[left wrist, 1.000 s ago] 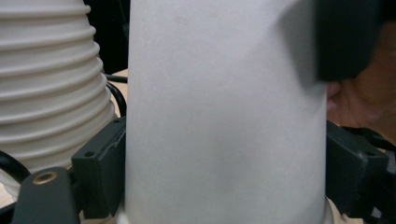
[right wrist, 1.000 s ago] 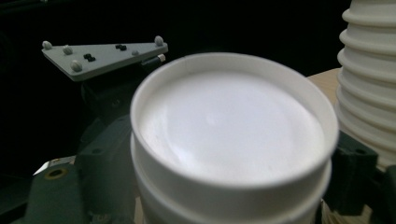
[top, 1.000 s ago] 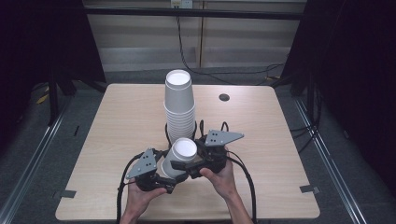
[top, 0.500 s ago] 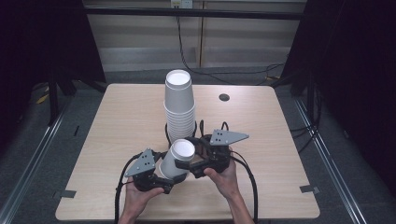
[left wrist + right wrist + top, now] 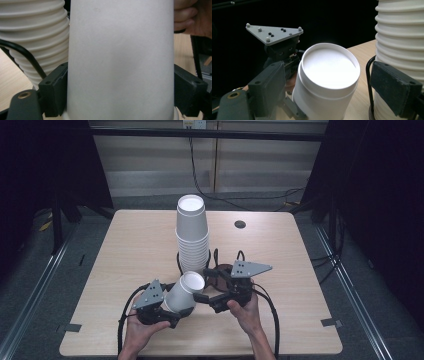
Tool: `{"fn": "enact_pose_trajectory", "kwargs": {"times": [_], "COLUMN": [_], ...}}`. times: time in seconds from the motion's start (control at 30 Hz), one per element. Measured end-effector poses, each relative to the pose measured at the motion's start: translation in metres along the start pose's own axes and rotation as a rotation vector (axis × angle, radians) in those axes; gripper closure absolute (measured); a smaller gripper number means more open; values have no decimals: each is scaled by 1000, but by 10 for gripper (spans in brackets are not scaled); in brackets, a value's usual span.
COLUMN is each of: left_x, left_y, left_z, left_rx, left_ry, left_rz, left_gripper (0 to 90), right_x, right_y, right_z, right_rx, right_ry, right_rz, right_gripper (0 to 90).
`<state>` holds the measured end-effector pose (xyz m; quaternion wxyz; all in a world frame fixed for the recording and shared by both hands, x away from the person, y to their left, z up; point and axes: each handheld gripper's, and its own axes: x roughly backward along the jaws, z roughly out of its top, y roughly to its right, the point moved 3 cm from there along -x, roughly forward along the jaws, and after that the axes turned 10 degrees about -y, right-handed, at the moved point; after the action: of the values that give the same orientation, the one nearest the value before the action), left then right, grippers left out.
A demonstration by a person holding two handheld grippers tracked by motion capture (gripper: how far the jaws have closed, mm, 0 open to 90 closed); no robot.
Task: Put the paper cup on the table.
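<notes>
The left tool (image 5: 172, 312) has its jaws closed against the wall of a single white paper cup (image 5: 184, 291), holding it tilted above the near part of the worktop (image 5: 125, 250), its closed base facing up and right. The right tool (image 5: 212, 290) stands open, jaws spread wide around that base without touching it. Just beyond rises the stack of cups (image 5: 192, 237). The cup looks light, thin-walled and easily crushed; a gentle squeeze on its wall seems safest.
</notes>
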<state>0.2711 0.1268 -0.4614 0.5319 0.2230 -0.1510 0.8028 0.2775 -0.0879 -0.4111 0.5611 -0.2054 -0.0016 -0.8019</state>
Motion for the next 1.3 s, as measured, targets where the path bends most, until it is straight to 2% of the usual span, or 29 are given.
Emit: {"fn": "enact_pose_trajectory", "kwargs": {"times": [0.1, 0.27, 0.43, 0.53, 0.7, 0.8, 0.9, 1.0, 1.1, 1.2, 1.3], "left_x": [1, 3, 2, 3, 3, 3, 2, 2, 1, 2, 2], "left_y": [0, 0, 0, -1, -7, -8, -7, -7, -6, -6, -8], "left_z": [-1, -3, -3, -3, -3, -1, 2, 1, 1, 4, 5], "left_rx": [5, -25, -21, -41, -30, -57, -69, -85, -85, -103, -104], "left_ry": [-8, -56, -64, -94, -112, -151, -162, -187, -202, -233, -243], "left_rz": [-2, 5, -7, 2, 11, 21, 8, 9, 10, 17, 24], "left_gripper": [152, 152, 152, 152, 153, 154, 154, 155, 156, 156, 156], "right_x": [2, 4, 8, 9, 8, 7, 8, 9, 9, 7, 6], "right_y": [1, 2, 2, 3, 5, 5, 6, 6, 6, 7, 9], "right_z": [-3, -6, -8, -10, -14, -16, -17, -18, -20, -22, -23], "right_rx": [-7, -5, 23, 31, 28, 43, 50, 60, 62, 42, 43], "right_ry": [-21, -50, -72, -101, -158, -211, -226, -263, -295, -330, -362], "right_rz": [-22, -34, -39, -47, -83, -88, -76, -90, -84, -67, -68], "right_gripper": [127, 128, 127, 128, 129, 131, 131, 131, 132, 131, 131]}}
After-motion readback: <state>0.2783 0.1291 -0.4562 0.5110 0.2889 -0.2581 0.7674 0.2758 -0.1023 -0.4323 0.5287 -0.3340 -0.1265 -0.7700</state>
